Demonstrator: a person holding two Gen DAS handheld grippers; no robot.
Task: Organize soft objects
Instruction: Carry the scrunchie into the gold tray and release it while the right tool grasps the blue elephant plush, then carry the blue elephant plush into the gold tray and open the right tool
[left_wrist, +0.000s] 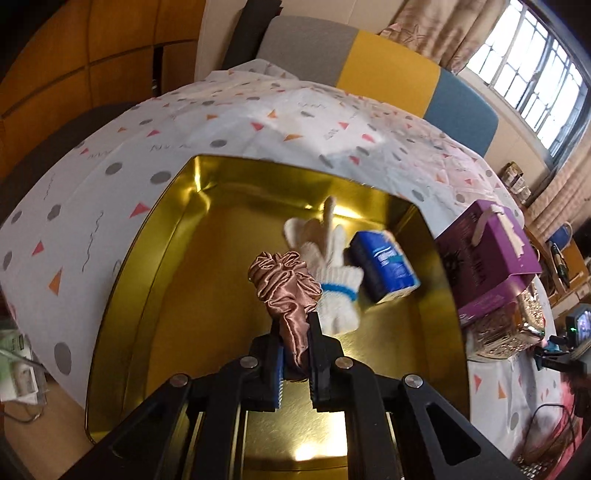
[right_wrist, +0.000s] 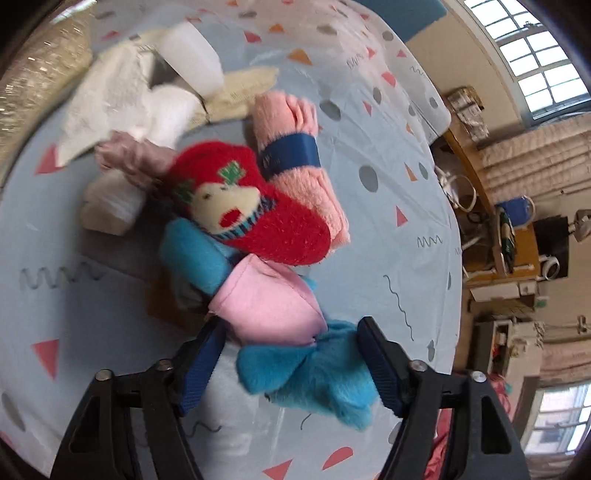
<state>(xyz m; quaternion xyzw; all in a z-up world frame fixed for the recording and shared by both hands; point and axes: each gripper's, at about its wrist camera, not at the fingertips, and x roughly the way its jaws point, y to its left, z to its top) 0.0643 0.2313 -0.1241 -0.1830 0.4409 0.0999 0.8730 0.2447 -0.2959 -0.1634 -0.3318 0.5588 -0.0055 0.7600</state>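
Scrunchie (left_wrist: 286, 284): satin, rose-brown, pinched between left gripper (left_wrist: 295, 332) fingers, held over gold tin (left_wrist: 155, 266).
Tin contents: knit glove (left_wrist: 328, 266), blue tissue pack (left_wrist: 384, 266).
Blue plush toy (right_wrist: 291, 354): lies between spread jaws of right gripper (right_wrist: 291, 358), on patterned tablecloth (right_wrist: 406, 229).

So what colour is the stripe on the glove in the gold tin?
Blue, a band around the white glove's cuff. The left wrist view shows it best.

My right hand-held gripper (right_wrist: 291, 354) is wide open around a blue and pink soft toy (right_wrist: 280, 332). A red sock (right_wrist: 273, 218) lies on the toy, touching a rolled pink towel (right_wrist: 303, 162), on the dotted surface (right_wrist: 388, 229).
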